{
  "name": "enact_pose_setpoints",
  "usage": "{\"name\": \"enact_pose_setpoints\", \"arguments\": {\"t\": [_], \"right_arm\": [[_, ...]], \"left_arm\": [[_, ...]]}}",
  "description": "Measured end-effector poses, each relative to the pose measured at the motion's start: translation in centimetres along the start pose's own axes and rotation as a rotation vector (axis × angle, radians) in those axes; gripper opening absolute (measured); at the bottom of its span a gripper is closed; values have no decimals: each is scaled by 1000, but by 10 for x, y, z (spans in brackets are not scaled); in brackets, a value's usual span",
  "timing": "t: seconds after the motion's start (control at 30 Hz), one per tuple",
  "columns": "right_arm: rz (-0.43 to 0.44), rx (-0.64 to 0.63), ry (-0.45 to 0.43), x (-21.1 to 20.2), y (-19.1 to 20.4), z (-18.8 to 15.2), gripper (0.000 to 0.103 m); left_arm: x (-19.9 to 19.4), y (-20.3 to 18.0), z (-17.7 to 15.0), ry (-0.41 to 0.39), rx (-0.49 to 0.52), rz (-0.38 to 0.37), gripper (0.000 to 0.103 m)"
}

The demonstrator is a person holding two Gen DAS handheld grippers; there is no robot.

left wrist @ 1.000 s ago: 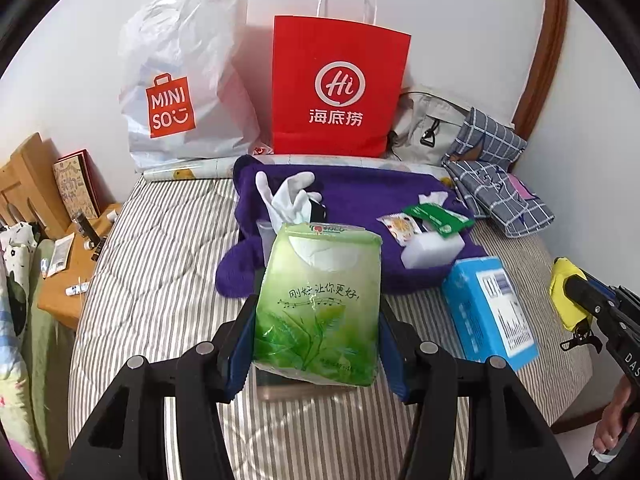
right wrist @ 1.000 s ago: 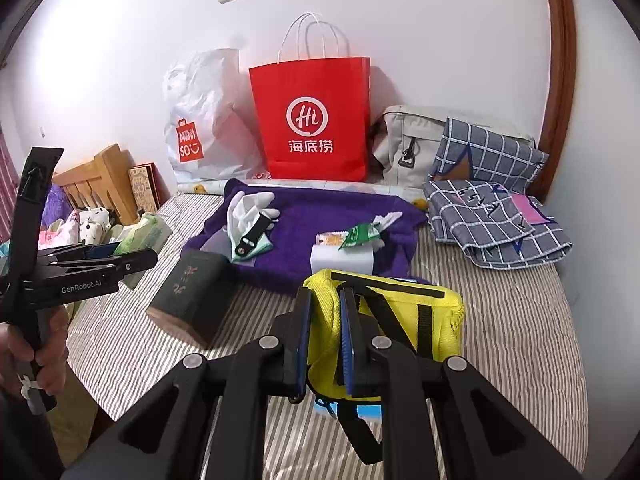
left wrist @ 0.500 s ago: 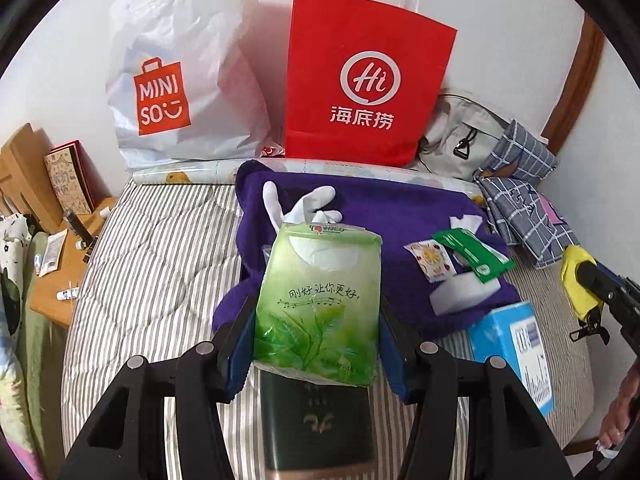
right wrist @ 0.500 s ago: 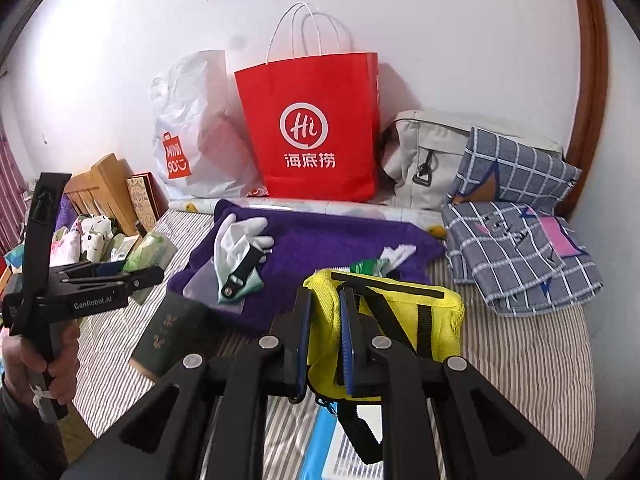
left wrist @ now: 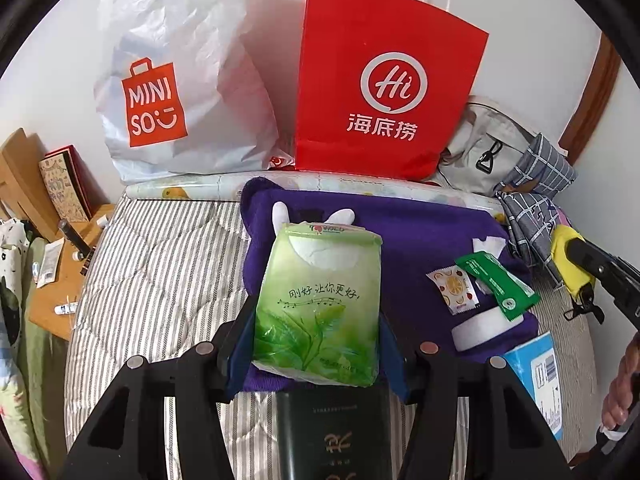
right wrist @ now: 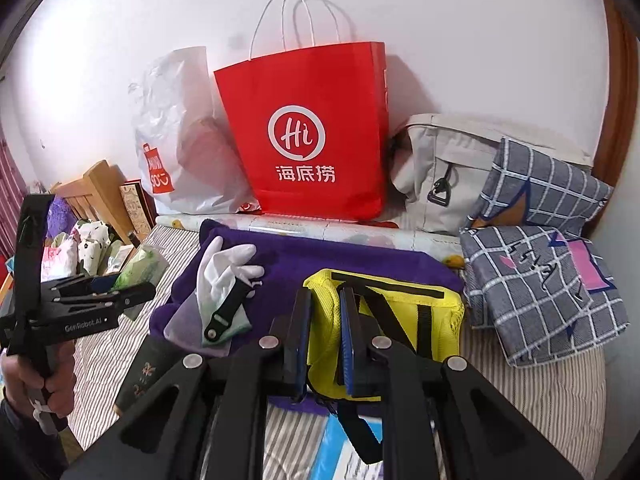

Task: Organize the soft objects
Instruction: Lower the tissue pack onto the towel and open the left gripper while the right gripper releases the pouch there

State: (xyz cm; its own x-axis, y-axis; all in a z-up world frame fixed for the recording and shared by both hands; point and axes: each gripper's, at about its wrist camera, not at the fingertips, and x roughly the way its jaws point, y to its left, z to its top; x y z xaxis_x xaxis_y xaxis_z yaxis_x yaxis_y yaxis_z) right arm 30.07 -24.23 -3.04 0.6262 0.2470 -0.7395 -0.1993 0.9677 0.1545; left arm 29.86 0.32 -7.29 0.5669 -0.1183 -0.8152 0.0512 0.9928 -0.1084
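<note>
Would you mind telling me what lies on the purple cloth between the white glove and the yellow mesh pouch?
In the right wrist view, only bare purple cloth separates the white glove from the yellow mesh pouch.

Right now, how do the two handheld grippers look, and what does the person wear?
Both the left gripper and the right gripper are matte black frames with silver rivets and blue pads inside the fingers. The left one carries white "GenRobot.AI" lettering. A dark sleeve shows at the wrist.

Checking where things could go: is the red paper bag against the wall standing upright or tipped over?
Upright. The red paper bag stands on its base against the wall, its white handles pointing up, in both views.
</note>
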Motion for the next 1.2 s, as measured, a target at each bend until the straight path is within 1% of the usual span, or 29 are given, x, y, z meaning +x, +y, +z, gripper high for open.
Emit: {"name": "enact_pose_setpoints", "arguments": {"t": [0.2,0.37,0.57,0.63,0.8,0.9,1.2], "right_arm": [[19,19,10,24,-5,16,14],[33,23,44,48,-6,21,14],[35,27,95,76,-9,24,14],[35,18,111,84,-7,24,14],[45,-14,165,106,0,19,14],[47,-33,193,115,4,15,14],[46,-22,251,132,-3,3,14]], "left_arm": [[17,2,8,20,1,-6,53],[31,1,12,43,-11,-25,53],[49,-5,17,68,3,-29,53],[55,-7,18,80,7,-42,53],[71,-12,21,115,8,-48,53],[79,-15,23,135,1,-74,53],[94,-27,24,155,39,-60,53]]}}
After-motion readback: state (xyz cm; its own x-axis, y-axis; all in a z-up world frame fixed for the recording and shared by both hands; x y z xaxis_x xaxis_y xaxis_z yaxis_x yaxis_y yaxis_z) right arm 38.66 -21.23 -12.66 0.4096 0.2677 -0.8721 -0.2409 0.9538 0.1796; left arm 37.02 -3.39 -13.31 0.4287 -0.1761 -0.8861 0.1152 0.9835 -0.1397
